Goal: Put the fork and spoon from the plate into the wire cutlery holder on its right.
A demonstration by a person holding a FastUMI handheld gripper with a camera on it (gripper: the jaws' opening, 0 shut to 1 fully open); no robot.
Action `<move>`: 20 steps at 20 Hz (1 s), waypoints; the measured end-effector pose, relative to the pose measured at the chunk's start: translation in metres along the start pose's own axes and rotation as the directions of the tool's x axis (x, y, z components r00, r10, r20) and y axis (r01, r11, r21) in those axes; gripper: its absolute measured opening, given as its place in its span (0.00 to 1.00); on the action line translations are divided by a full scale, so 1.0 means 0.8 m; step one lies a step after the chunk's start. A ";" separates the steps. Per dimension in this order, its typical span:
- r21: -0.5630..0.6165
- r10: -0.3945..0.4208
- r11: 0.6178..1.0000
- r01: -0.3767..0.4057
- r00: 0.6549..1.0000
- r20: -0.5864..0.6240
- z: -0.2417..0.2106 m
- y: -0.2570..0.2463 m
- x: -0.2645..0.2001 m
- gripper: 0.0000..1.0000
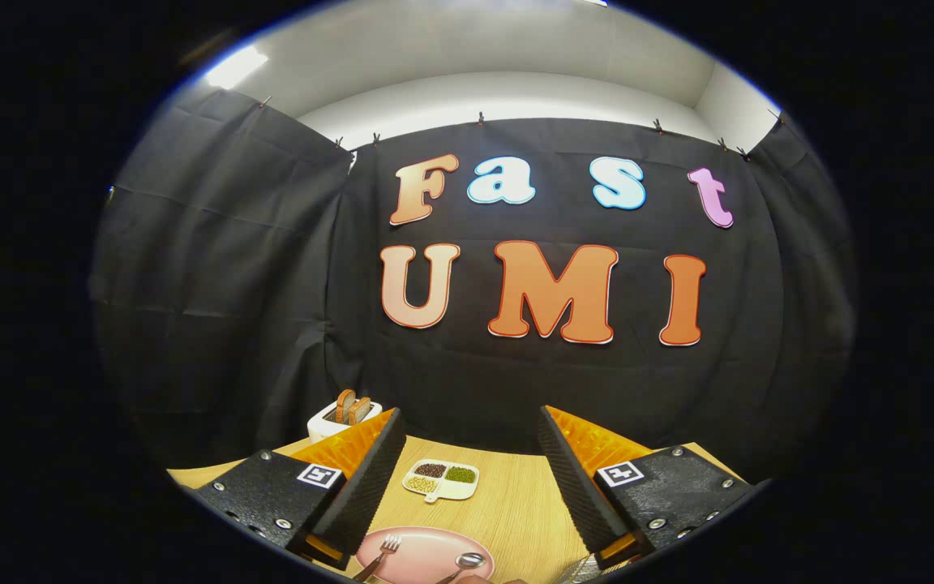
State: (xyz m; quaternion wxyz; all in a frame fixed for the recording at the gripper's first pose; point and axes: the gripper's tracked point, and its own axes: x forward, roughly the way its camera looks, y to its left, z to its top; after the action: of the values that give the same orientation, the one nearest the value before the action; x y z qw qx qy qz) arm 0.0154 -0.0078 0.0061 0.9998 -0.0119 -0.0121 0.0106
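We find no words, numbers or brand names that can be read on the things here. The only signs are two square black-and-white coded tags on the gripper [469, 420], whose fingers stand wide apart. The left marker [319, 474] sits at 10 o'clock from the pink plate [422, 553], and the right marker [617, 473] at 2 o'clock.

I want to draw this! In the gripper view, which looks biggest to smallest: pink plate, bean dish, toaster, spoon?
1. Plate, closest to the open gripper.
2 and 3. Bean dish and toaster look alike; the toaster stands farther away and partly hidden, so I can't rank them.
4. Spoon.
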 end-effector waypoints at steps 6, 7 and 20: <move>0.014 0.007 1.000 -0.007 1.000 0.000 -0.002 0.003 -0.002 0.99; 0.016 0.008 1.000 -0.008 1.000 0.000 -0.002 0.005 -0.002 0.99; 0.022 -0.037 0.999 0.040 0.994 -0.107 -0.049 -0.004 0.000 0.99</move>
State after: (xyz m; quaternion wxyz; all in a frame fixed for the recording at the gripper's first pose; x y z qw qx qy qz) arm 0.0163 -0.0116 -0.0331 0.9991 -0.0003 0.0409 -0.0091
